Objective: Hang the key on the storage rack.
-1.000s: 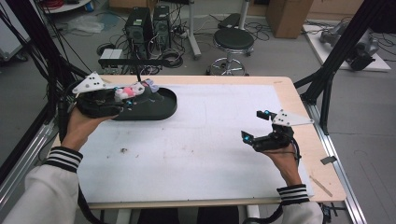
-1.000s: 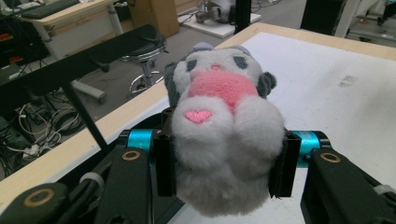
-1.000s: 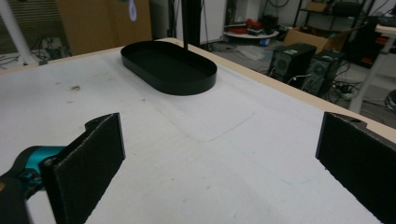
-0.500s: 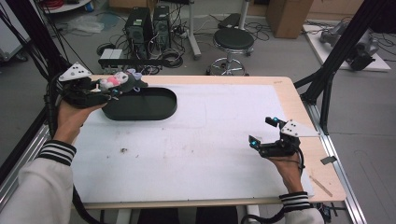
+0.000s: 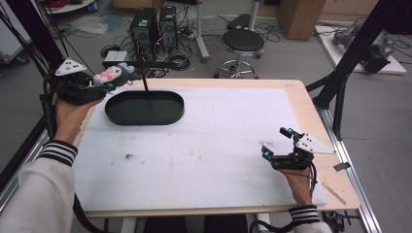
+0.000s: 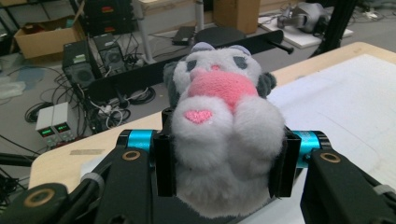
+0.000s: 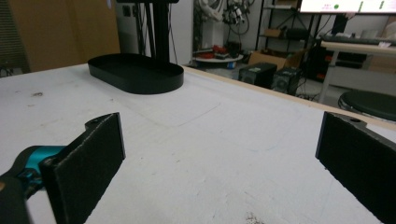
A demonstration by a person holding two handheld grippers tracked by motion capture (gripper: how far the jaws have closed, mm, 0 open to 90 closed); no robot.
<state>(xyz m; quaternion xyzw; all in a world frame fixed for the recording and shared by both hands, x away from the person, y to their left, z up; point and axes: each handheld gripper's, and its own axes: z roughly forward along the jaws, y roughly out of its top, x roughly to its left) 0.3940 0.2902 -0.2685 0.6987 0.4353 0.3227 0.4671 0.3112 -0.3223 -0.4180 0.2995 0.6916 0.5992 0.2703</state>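
Your left gripper point(image 6: 224, 161) has its jaws clamped on the plush toy point(image 6: 223, 121), held off the table's left edge beside the black tray point(image 5: 145, 108). Right gripper point(image 5: 282, 144) rests low, jaws apart, empty. Carry step; next, pick a set-down spot.

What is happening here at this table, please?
A person works at a white-covered table with a gripper in each hand. The left gripper is shut on a grey and pink plush toy and holds it in the air beyond the table's far left corner, left of the black oval tray. The tray has nothing in it. The right gripper is open and holds nothing, low over the table's near right part.
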